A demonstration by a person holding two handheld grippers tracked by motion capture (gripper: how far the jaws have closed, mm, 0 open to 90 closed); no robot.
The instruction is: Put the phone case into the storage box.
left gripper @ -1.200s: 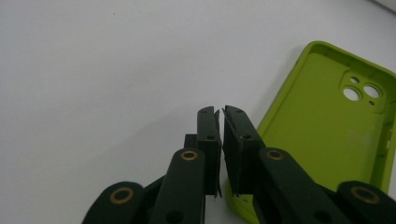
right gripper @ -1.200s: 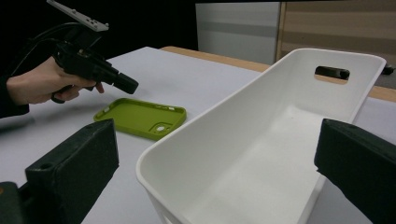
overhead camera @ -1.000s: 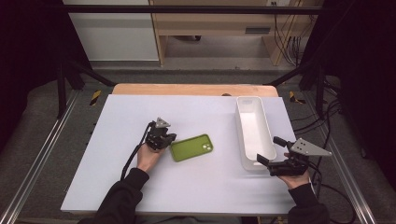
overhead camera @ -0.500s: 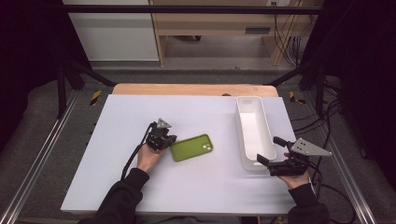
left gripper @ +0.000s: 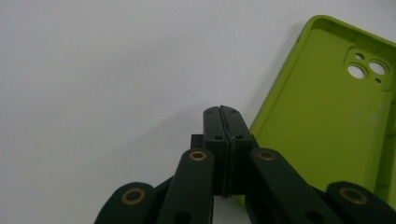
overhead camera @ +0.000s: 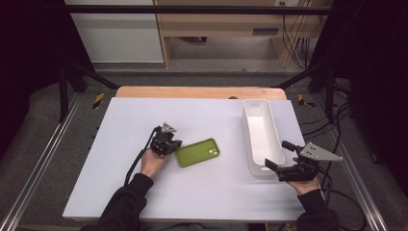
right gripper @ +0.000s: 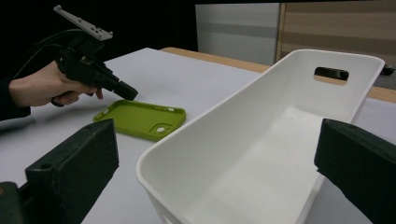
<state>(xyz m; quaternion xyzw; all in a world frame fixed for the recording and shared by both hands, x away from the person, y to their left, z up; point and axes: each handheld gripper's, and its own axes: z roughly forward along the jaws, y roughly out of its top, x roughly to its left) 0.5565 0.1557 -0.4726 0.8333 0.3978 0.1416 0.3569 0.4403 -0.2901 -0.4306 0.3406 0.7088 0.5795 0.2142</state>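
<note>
The green phone case (overhead camera: 197,152) lies flat, hollow side up, on the worktop (overhead camera: 202,115) left of the white bin (overhead camera: 260,134); judged light, flexible and thin-walled, best pinched at its raised rim beside the pressed-together left tool (overhead camera: 173,146), while the right tool (overhead camera: 278,155) stands spread about the bin's near end.

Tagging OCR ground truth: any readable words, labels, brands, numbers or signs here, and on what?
None readable.
Green silicone phone case: plain, no print.
White plastic bin: plain, no label.
Black left gripper and black right gripper: no markings legible.
Yellow-black floor tape: stripes, no words.
</note>
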